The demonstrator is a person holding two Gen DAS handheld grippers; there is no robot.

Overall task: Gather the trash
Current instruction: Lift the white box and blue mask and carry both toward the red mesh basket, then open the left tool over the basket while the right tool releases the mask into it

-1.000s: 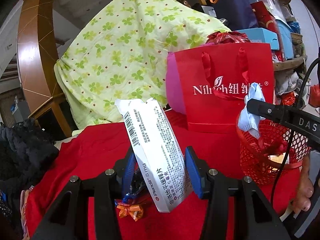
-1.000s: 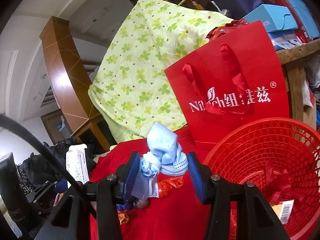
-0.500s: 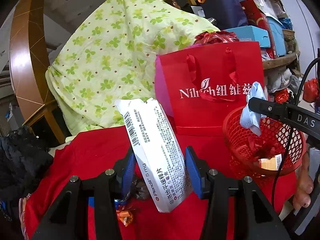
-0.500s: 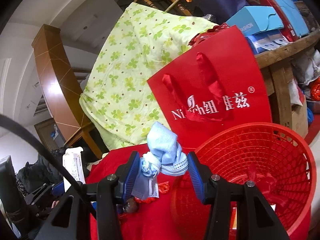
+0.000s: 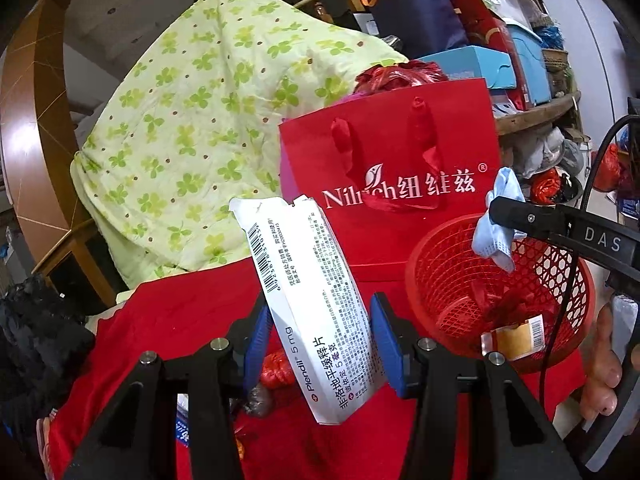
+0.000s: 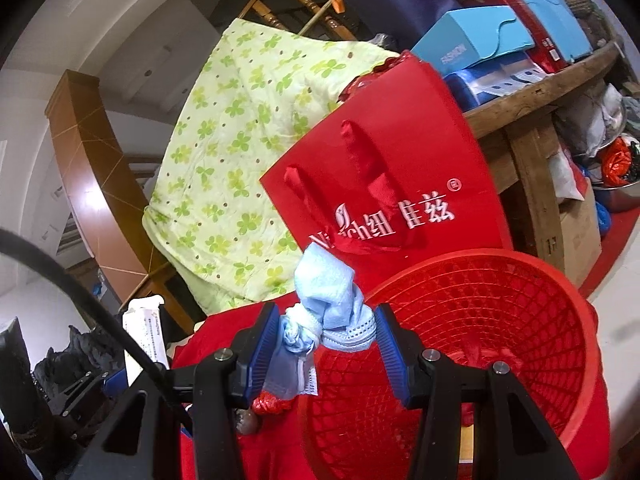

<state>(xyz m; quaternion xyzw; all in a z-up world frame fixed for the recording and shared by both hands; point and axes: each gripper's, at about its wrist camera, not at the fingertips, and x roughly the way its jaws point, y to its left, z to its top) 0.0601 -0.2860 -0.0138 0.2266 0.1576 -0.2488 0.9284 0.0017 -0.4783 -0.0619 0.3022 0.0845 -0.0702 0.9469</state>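
My left gripper (image 5: 320,344) is shut on a white medicine box (image 5: 308,300) that stands tilted between its blue pads. To its right sits a red mesh basket (image 5: 448,264) with a few scraps inside. My right gripper (image 6: 326,344) is shut on a crumpled blue face mask (image 6: 324,300) and hangs over the near left rim of the basket (image 6: 480,320). In the left wrist view the mask (image 5: 496,220) dangles from the right gripper's finger above the basket. Small red wrappers (image 5: 276,368) lie on the red cloth below the left gripper.
A red paper gift bag (image 5: 400,168) stands just behind the basket. A green-flowered quilt (image 5: 192,128) is draped over a chair at the back left. Boxes (image 6: 472,48) crowd a wooden shelf on the right. A hand (image 5: 604,364) shows at the right edge.
Both grippers have moved toward the basket with their loads. The basket now looms larger under the right gripper, and the mask hangs over its rim instead of over the cloth.
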